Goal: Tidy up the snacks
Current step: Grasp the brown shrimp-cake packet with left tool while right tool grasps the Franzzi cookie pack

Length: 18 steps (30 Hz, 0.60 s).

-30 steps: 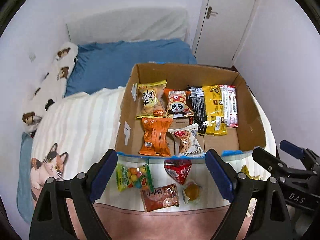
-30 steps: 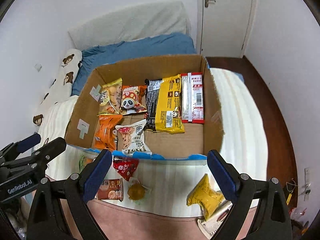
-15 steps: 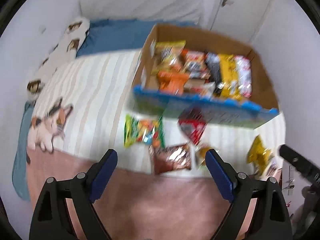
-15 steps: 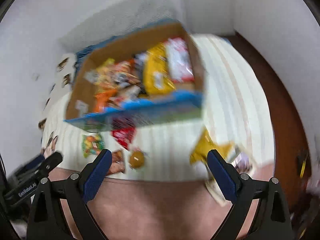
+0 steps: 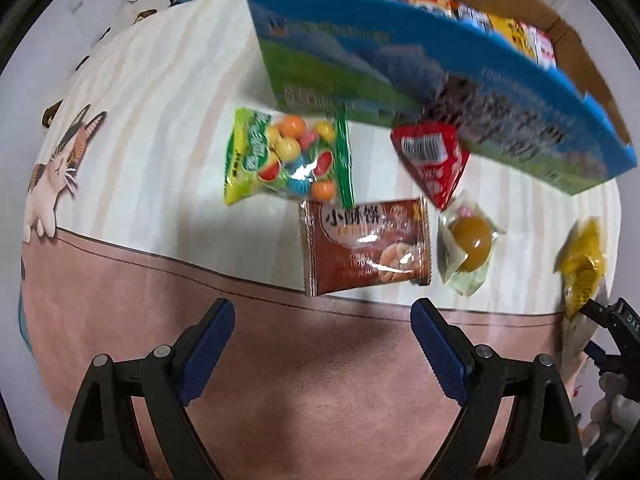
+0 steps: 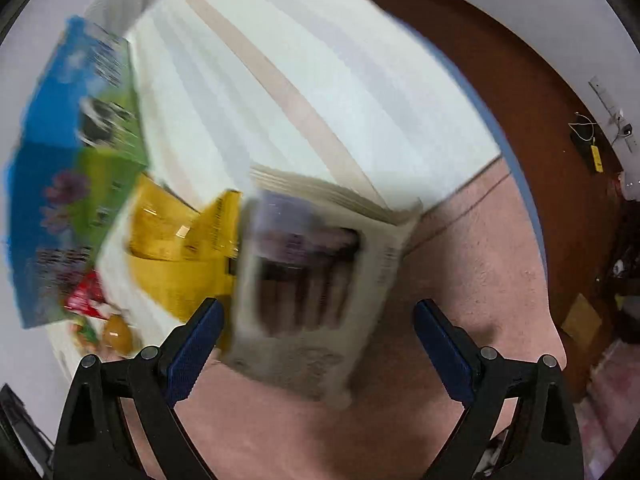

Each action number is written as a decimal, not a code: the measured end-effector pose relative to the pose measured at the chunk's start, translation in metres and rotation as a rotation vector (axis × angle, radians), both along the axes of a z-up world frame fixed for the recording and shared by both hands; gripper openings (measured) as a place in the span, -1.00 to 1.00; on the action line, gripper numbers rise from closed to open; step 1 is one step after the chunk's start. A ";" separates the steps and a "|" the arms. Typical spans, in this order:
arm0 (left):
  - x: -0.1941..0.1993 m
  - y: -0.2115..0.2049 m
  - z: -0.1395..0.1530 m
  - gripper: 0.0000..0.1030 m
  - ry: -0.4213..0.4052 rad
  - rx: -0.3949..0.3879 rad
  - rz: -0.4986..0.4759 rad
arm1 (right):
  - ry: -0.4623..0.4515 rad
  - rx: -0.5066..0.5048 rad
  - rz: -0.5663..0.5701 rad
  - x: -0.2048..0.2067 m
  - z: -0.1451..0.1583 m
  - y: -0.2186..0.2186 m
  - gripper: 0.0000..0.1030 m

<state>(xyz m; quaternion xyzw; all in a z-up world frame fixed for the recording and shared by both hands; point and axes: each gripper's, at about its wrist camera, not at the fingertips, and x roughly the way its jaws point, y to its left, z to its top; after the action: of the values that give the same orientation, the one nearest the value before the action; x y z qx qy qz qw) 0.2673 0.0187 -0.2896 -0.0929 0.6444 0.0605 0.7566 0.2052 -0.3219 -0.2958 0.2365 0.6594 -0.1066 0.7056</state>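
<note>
The candy bag (image 5: pixel 286 160) beside the box (image 5: pixel 420 76) is glossy clear plastic; the brown packet (image 5: pixel 366 246) below it is shiny foil-like film. The box is printed card outside, raw brown cardboard inside. The blanket (image 5: pixel 280 380) under it looks soft, matt, slightly fuzzy cloth. The floor (image 6: pixel 520 80) beyond is smooth dark wood.

striped bedspread (image 5: pixel 160 92) on bed, brown floor (image 6: pixel 520 92), white wall (image 5: pixel 40 12).

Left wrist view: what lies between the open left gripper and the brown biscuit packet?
Nothing: the left wrist view shows only bare pink blanket between the left gripper and the brown biscuit packet.
</note>
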 end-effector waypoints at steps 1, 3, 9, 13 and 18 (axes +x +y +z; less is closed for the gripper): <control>0.000 -0.002 -0.003 0.75 0.009 0.013 -0.009 | 0.004 -0.006 0.006 -0.001 -0.003 0.001 0.66; 0.001 -0.004 -0.007 0.75 0.015 0.029 -0.028 | 0.004 -0.037 0.036 -0.005 -0.004 0.007 0.23; 0.018 -0.036 -0.012 0.75 -0.004 0.174 -0.295 | -0.005 -0.010 0.164 -0.021 -0.002 0.030 0.21; 0.031 -0.064 -0.026 0.75 0.006 0.283 -0.546 | 0.005 0.004 0.242 -0.032 -0.002 0.049 0.21; 0.044 -0.090 -0.049 0.75 0.055 0.360 -0.798 | 0.017 -0.003 0.302 -0.040 -0.004 0.066 0.21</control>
<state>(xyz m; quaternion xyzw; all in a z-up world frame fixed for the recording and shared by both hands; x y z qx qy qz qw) 0.3110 -0.0708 -0.3383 0.2983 0.6289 -0.1227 0.7074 0.1648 -0.2559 -0.2997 0.1326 0.6932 -0.0023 0.7084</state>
